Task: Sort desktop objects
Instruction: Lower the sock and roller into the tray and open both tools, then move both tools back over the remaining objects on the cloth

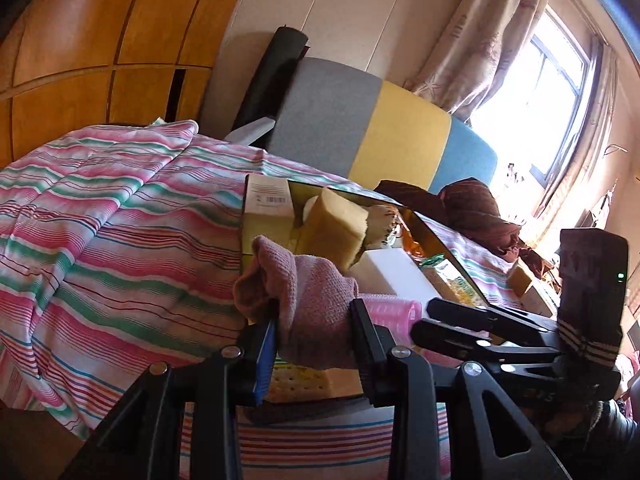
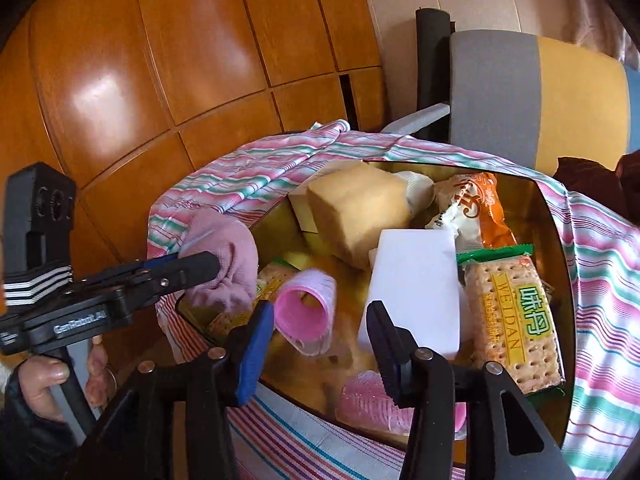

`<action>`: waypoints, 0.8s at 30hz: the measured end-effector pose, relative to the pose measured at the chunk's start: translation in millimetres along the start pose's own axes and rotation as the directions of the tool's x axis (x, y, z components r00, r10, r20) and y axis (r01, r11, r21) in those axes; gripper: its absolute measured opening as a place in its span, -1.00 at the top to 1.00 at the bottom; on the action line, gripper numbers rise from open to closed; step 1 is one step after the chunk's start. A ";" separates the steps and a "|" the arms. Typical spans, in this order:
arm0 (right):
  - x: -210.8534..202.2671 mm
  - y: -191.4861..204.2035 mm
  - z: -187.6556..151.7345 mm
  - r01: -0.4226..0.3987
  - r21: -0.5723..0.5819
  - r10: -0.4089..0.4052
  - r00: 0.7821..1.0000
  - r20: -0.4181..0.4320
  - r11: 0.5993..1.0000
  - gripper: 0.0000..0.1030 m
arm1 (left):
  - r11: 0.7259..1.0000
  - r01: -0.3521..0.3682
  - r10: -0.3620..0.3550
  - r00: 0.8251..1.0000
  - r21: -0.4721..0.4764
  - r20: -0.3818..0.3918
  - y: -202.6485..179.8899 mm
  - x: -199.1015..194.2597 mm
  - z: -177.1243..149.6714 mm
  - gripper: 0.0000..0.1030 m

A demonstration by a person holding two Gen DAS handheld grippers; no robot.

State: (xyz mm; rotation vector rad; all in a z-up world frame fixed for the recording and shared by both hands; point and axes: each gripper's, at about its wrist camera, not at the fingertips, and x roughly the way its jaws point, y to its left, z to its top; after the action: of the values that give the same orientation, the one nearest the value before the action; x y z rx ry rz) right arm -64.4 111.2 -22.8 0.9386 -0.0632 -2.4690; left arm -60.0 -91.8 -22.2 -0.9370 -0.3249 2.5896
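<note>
My left gripper (image 1: 316, 320) is shut on a pink knitted cloth (image 1: 308, 288), held over the near left corner of a gold tray (image 2: 516, 184). In the right wrist view the left gripper (image 2: 200, 266) comes in from the left with the same cloth (image 2: 228, 252) bunched at its tips. My right gripper (image 2: 320, 308) stands open above a pink hair roller (image 2: 308, 316) and holds nothing. In the tray lie a white block (image 2: 416, 280), a yellow sponge (image 2: 356, 212), a cracker packet (image 2: 516, 316), an orange snack packet (image 2: 480, 208) and a second pink roller (image 2: 372, 404).
The tray rests on a pink and green striped cloth (image 1: 120, 208). Behind it stand a grey, yellow and blue chair back (image 1: 380, 136) and a wooden wardrobe (image 2: 160, 80). Dark brown fabric (image 1: 476, 204) lies by the window. A hand (image 2: 44, 376) grips the left tool's handle.
</note>
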 end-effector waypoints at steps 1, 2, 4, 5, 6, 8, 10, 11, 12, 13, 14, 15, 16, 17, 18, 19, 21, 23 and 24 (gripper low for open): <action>-2.4 -0.3 -0.6 0.000 0.003 -0.001 1.000 0.005 1.000 0.04 | 1.000 -0.008 0.008 1.000 0.005 -0.006 0.5 3.0 1.0 0.33; -4.8 -0.6 -1.4 0.002 0.005 -0.002 1.000 0.009 1.000 0.04 | 1.000 -0.019 0.020 1.000 0.013 -0.019 0.8 7.2 1.6 0.31; -9.9 -1.3 -3.5 0.006 0.010 -0.006 1.000 0.019 1.000 0.04 | 0.999 -0.044 0.045 0.998 0.025 -0.047 1.4 16.7 1.9 0.31; -12.5 -1.7 -4.5 0.007 0.012 -0.008 1.000 0.024 1.000 0.03 | 0.998 -0.046 0.048 0.997 0.030 -0.053 0.5 18.8 1.6 0.29; -15.6 -2.1 -5.7 0.010 0.013 -0.010 1.000 0.029 1.000 0.03 | 0.998 -0.049 0.051 0.997 0.037 -0.053 -1.5 19.0 1.4 0.26; -23.3 -3.9 -8.7 0.014 0.022 -0.015 0.999 0.041 1.000 0.03 | 0.997 -0.051 0.054 0.997 0.049 -0.052 -5.4 18.2 0.8 0.03; -31.5 -7.5 -11.2 0.014 0.039 -0.016 0.998 0.056 0.999 0.02 | 0.997 -0.054 0.056 0.998 0.049 -0.039 -7.8 12.1 -0.5 -0.08; -35.5 -9.9 -12.4 0.014 0.049 -0.017 0.998 0.064 0.999 0.01 | 0.997 -0.064 0.066 0.997 0.047 -0.033 -7.4 8.8 -1.0 -0.12; -39.2 -12.5 -13.4 0.015 0.059 -0.019 0.997 0.072 0.998 0.01 | 0.996 -0.076 0.077 0.997 0.042 -0.027 -6.0 5.3 -1.6 -0.13; -43.2 -15.4 -14.5 0.017 0.069 -0.023 0.997 0.080 0.997 0.01 | 0.995 -0.087 0.088 0.996 0.037 -0.022 -4.5 1.8 -2.2 -0.13; -47.5 -18.7 -16.1 0.022 0.079 -0.029 0.996 0.088 0.997 0.00 | 0.995 -0.095 0.096 0.995 0.029 -0.018 -2.5 -1.6 -2.7 -0.13; -51.8 -22.2 -17.6 0.028 0.090 -0.036 0.995 0.096 0.996 0.00 | 0.995 -0.101 0.102 0.995 0.020 -0.015 -0.1 -4.8 -2.9 -0.13; -56.5 -26.5 -19.3 0.034 0.103 -0.045 0.994 0.103 0.994 0.00 | 0.994 -0.110 0.110 0.994 0.012 -0.010 1.9 -7.9 -3.0 -0.13; -61.4 -31.5 -21.4 0.042 0.116 -0.055 0.992 0.110 0.992 0.00 | 0.993 -0.119 0.119 0.993 0.004 -0.005 3.9 -10.9 -3.2 -0.13; -66.3 -36.6 -23.6 0.052 0.130 -0.067 0.991 0.117 0.990 0.00 | 0.992 -0.125 0.125 0.992 -0.005 0.002 5.5 -14.1 -3.1 -0.13; -71.5 -42.6 -26.2 0.063 0.145 -0.082 0.989 0.123 0.987 0.00 | 0.992 -0.122 0.122 0.992 -0.014 0.010 5.9 -17.4 -2.6 -0.13; -82.3 -57.0 -32.8 0.095 0.180 -0.120 0.984 0.129 0.979 -0.03 | 0.995 -0.099 0.100 0.995 -0.020 0.024 1.8 -22.1 -1.4 -0.13; -92.4 -72.6 -40.4 0.130 0.215 -0.160 0.978 0.132 0.968 -0.05 | 0.998 -0.060 0.060 0.998 -0.007 0.020 -9.9 -20.9 -0.5 -0.13; -98.0 -81.7 -45.5 0.149 0.235 -0.184 0.974 0.132 0.960 -0.05 | 0.999 -0.038 0.038 0.999 0.002 0.015 -16.9 -19.4 -0.2 -0.13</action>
State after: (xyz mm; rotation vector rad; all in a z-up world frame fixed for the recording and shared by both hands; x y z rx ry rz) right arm -7.9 234.1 -14.8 0.8742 -0.3337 -2.7310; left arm -41.7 -84.5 -5.6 -0.9327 -0.3111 2.6321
